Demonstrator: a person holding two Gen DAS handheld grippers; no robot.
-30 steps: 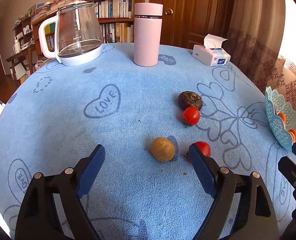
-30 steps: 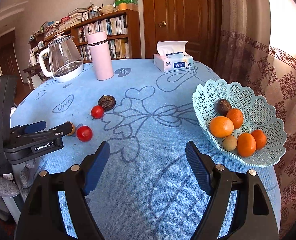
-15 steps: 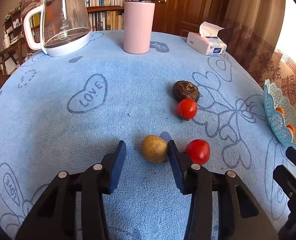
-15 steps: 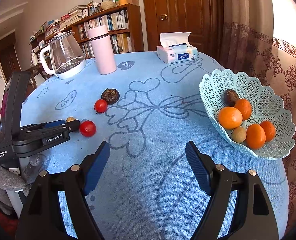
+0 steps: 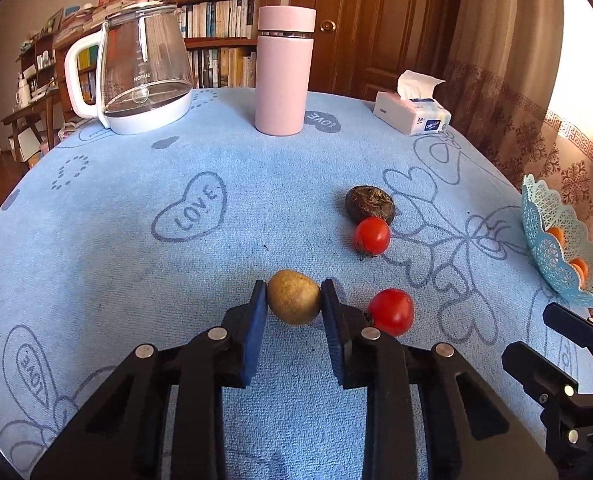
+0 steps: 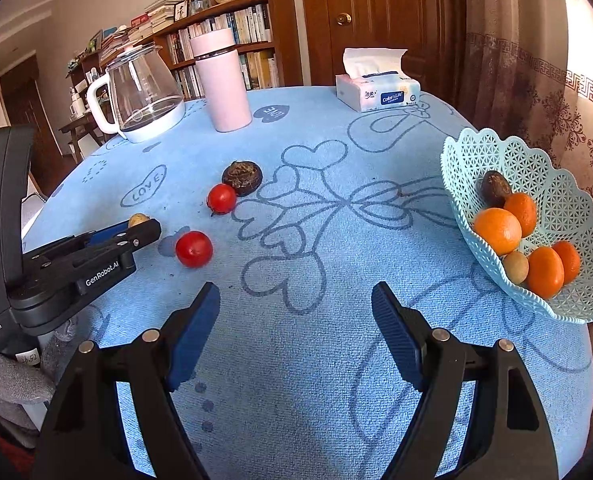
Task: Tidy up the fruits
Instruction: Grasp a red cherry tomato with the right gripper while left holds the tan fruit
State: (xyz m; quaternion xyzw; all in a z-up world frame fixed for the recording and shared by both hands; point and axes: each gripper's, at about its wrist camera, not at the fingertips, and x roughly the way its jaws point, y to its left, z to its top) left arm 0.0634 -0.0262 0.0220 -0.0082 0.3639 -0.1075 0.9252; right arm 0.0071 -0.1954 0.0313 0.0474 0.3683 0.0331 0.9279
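While its jaws have just been closing, the left gripper is now clamped on the kiwi resting on the bench. Held at its widest part, this small, light, firm fruit is judged secure. Farther right, the right gripper is kept wide, holding nothing, near the basket.

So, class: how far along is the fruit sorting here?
Done: six fruits lie in the basket. In hand: the left gripper has just closed on the tan fruit. Left: two tomatoes and a dark fruit on the cloth; the right gripper is open.
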